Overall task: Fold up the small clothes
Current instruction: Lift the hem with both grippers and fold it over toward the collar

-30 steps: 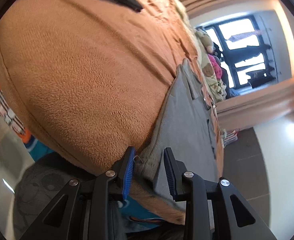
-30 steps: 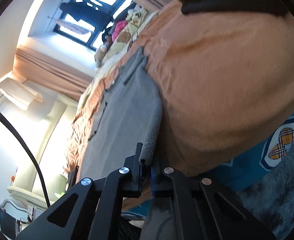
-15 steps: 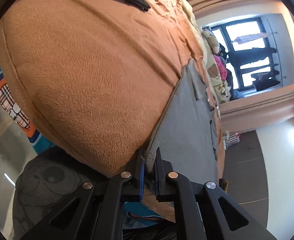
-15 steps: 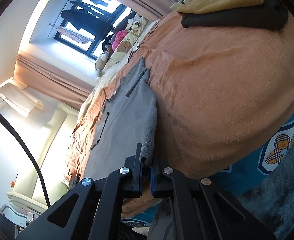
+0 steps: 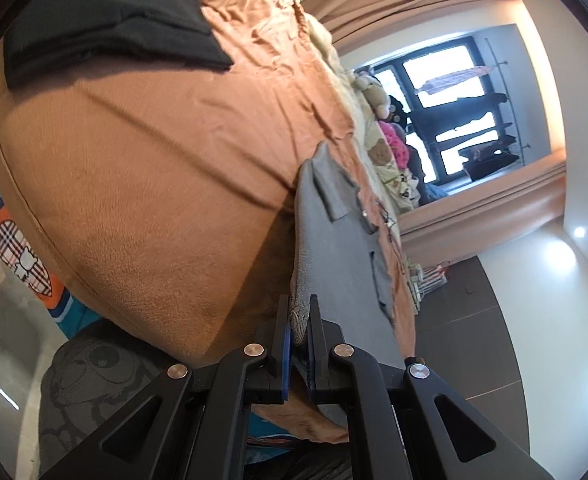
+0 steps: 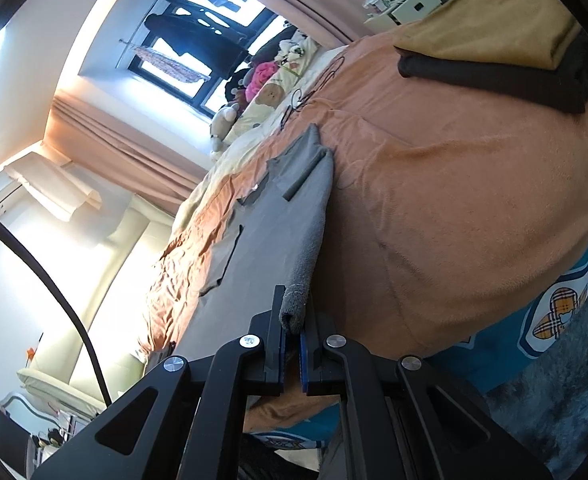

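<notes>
A grey garment (image 5: 346, 256) lies stretched along the orange blanket (image 5: 154, 184) of the bed. My left gripper (image 5: 299, 312) is shut on one near corner of it, the cloth pinched between the blue pads. In the right wrist view the same grey garment (image 6: 278, 224) runs away from me, and my right gripper (image 6: 293, 312) is shut on its other near corner. Both corners are lifted a little off the blanket, with the far end still resting flat.
A folded black garment (image 5: 106, 20) lies at the far left of the bed. A folded yellow cloth on a dark one (image 6: 498, 40) sits at the far right. Stuffed toys (image 6: 262, 80) and pillows line the bed below the window (image 5: 454, 120). A teal patterned sheet (image 6: 550, 320) hangs at the bed's edge.
My left gripper went from open around the grey corner to shut on it. Both grippers then rose, lifting the near edge and showing more of the bed.
</notes>
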{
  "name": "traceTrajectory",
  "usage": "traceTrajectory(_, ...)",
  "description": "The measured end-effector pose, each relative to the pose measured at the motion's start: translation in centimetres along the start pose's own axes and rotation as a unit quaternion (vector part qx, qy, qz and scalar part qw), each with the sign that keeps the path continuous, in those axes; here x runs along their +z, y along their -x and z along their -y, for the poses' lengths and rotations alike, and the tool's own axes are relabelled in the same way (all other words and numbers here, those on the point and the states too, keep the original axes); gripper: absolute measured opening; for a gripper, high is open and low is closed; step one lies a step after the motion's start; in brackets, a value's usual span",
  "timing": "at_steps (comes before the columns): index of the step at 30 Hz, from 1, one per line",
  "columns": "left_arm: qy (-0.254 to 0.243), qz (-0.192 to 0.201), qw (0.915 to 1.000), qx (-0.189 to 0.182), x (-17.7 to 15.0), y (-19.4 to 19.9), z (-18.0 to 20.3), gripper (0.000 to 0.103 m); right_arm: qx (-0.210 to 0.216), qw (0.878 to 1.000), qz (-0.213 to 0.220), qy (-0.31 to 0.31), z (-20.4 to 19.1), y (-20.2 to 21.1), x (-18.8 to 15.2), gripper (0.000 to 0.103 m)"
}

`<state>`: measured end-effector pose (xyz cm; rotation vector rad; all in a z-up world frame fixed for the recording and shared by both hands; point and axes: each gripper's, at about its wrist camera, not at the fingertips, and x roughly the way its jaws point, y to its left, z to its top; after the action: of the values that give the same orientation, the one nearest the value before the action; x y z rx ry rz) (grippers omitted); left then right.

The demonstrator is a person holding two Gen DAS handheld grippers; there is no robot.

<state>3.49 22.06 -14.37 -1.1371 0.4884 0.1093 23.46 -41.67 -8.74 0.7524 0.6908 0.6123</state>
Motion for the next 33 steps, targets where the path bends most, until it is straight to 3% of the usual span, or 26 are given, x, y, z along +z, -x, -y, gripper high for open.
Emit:
traceTrajectory(11, -0.003, 0.004, 0.9998, -0.021, -0.5, 2.9, 1.0, 0.005, 0.015, 1.0, 0.008, 0.004, -0.2, 1.4, 0.3, 0.001)
traceTrajectory(26, -0.047, 0.041, 0.9961, -0.063, -2.4, 11.8, 5.3, 0.005, 0.036, 0.998, 0.037, 0.044, -3.0, 7.0, 0.1, 0.001)
traceTrajectory(33, -0.049, 0.051, 0.9943, -0.08, -4.6, 15.5, 5.0, 0.005, 0.044, 0.996, 0.044, 0.057, -2.5, 8.8, -1.5, 0.001)
